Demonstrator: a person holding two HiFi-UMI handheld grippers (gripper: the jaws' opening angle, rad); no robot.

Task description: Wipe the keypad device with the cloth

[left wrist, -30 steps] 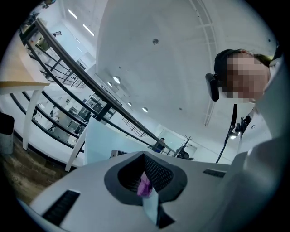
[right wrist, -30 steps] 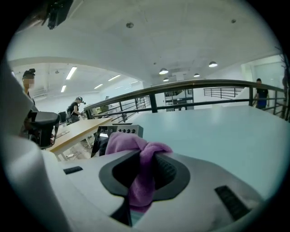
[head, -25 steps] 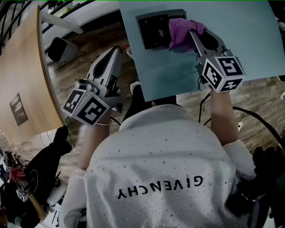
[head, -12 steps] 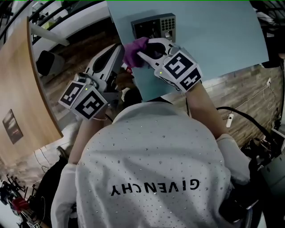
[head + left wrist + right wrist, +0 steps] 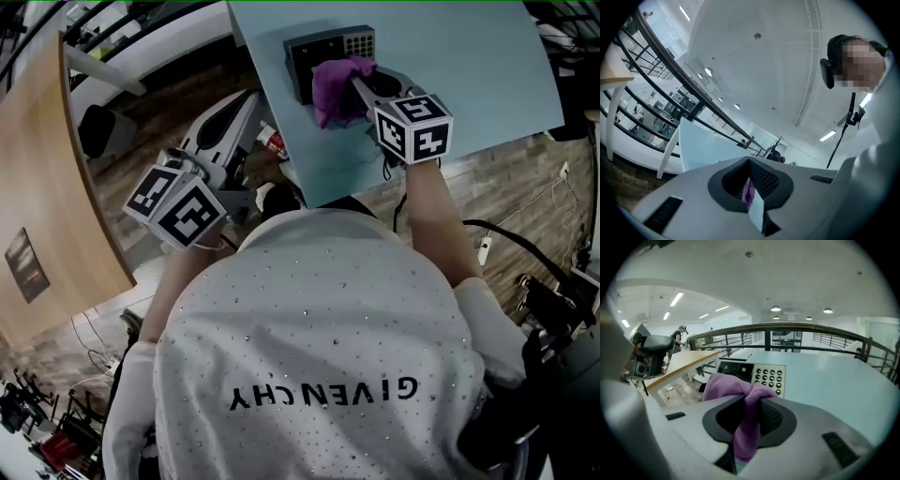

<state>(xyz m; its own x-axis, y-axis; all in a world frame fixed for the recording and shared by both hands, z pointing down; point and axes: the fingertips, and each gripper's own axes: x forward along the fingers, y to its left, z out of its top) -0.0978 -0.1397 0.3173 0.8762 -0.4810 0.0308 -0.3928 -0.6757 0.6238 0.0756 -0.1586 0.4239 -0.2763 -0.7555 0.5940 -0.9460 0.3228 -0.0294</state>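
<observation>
Head view looks steeply down; right gripper view closely faces the keypad device (image 5: 771,378) (shared, upper centre overhead); left gripper view tilts toward the ceiling (image 5: 754,70).

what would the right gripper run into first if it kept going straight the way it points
The keypad device, with the purple cloth clamped in the right gripper touching first. The cloth may sit on it; depth is unclear.
</observation>
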